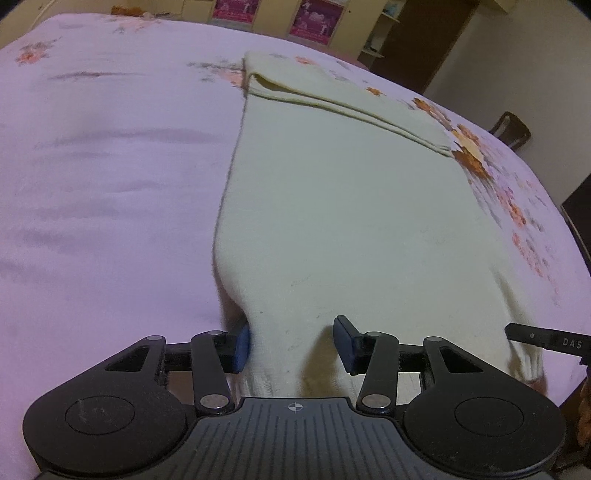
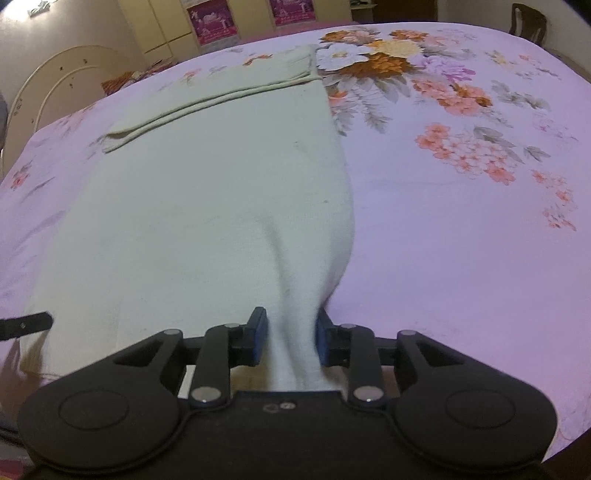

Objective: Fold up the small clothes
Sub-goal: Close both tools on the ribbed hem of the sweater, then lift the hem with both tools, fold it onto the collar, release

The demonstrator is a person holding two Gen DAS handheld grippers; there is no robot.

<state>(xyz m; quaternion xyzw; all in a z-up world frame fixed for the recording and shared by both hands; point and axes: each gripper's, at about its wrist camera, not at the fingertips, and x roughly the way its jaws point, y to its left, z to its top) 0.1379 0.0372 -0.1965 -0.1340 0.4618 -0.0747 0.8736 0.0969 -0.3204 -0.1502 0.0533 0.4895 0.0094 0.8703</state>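
A cream knitted garment (image 1: 343, 206) lies lengthwise on the pink floral bedsheet (image 1: 103, 166), its far end folded over itself in a flat band (image 1: 332, 96). My left gripper (image 1: 291, 341) is at the garment's near left corner; its jaws stand wide apart with the cloth hem lying between them. My right gripper (image 2: 291, 339) is shut on the garment's near right corner (image 2: 295, 325), and the cloth bunches into a ridge there. The garment fills the left half of the right wrist view (image 2: 207, 192). The other gripper's tip shows at each view's edge.
The bedsheet (image 2: 461, 229) carries a large orange and pink flower print to the right of the garment. A cupboard with pink posters (image 1: 314, 18) and a dark door stand behind the bed. A chair back (image 2: 528, 18) shows at the far right.
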